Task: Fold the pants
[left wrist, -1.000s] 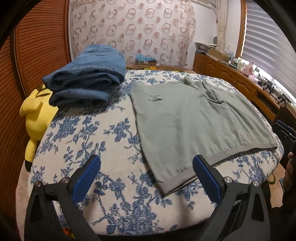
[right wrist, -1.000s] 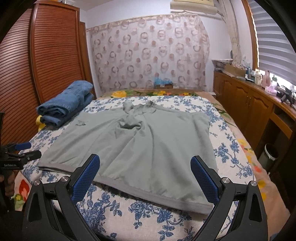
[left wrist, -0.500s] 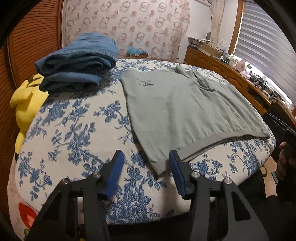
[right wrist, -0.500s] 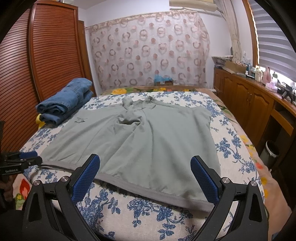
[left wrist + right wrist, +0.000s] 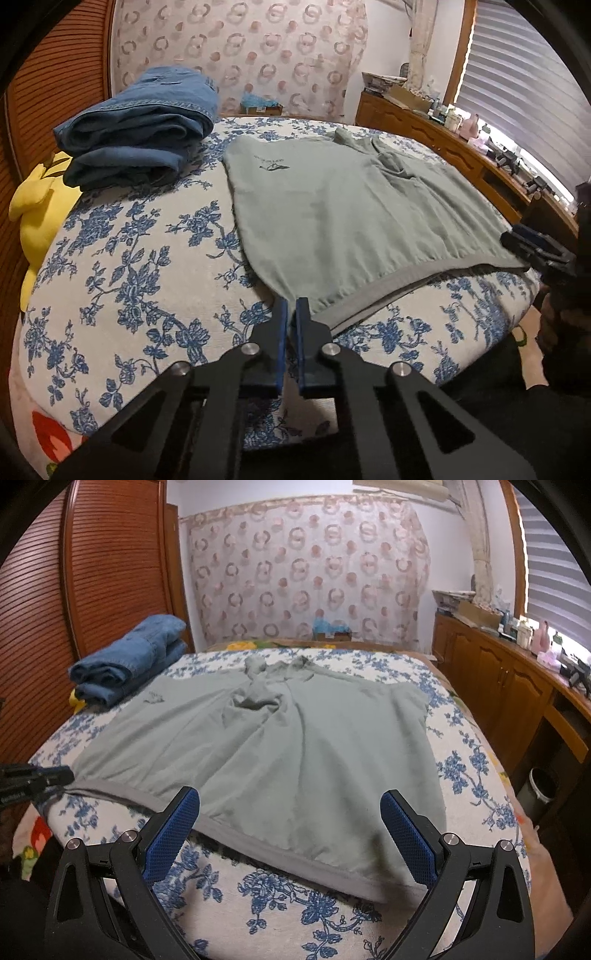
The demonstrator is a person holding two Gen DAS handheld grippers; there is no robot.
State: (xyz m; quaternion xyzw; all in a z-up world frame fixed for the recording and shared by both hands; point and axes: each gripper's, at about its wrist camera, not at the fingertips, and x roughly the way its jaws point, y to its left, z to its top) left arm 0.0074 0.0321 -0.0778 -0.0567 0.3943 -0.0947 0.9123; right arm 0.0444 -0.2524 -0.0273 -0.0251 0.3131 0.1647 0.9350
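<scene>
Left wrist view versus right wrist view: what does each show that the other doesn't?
Only the left wrist view shows the left hand-held gripper nearly closed at the near corner of the grey-green garment, and most of a yellow plush toy. Only the right wrist view shows the right hand-held gripper wide open over the hem, and a bin beside the bed. Both show the garment, folded jeans and floral bedspread.

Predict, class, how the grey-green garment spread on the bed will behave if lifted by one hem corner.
The grey-green garment lies thin and wrinkled, so it will probably drape limply. Spread wide over the bed, it may drag and bunch. Left gripper looks closed at its hem corner.
</scene>
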